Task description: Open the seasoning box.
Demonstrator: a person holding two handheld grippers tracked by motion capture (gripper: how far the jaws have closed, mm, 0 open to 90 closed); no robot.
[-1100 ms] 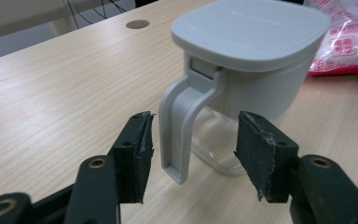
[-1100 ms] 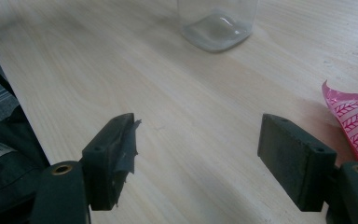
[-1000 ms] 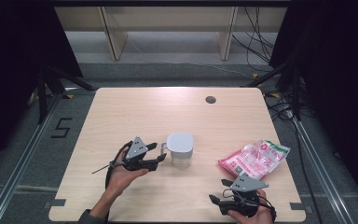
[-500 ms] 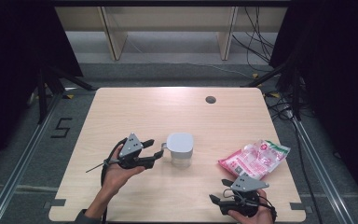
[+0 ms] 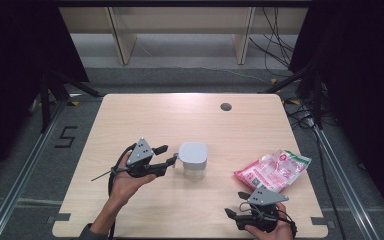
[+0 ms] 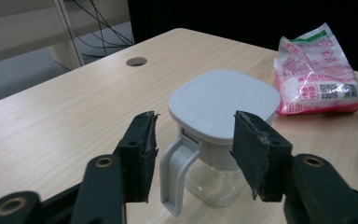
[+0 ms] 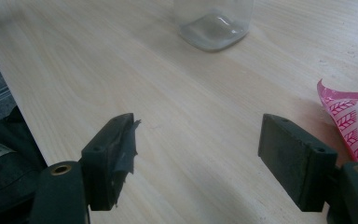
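Observation:
A clear jar (image 5: 193, 161) with a white lid (image 6: 223, 105) and a white handle (image 6: 177, 175) stands at the table's middle. My left gripper (image 5: 167, 154) is just left of it, open. In the left gripper view the jaws of this gripper (image 6: 193, 154) stand either side of the handle without touching it. A pink snack bag (image 5: 272, 170) lies to the right. My right gripper (image 5: 235, 204) rests open near the front edge, below the bag. Its own view shows this gripper (image 7: 205, 158) with bare table between the jaws, the jar's base (image 7: 214, 23) ahead and the bag (image 7: 354, 116) at the right.
The light wooden table (image 5: 145, 115) has a cable hole (image 5: 225, 106) at the back right. Dark floor, metal rails and stands surround it. A wooden shelf frame (image 5: 125, 40) stands beyond the far edge.
My left gripper has shifted slightly left and away from the jar, and its jaws have spread apart. The right gripper, jar and bag have stayed put.

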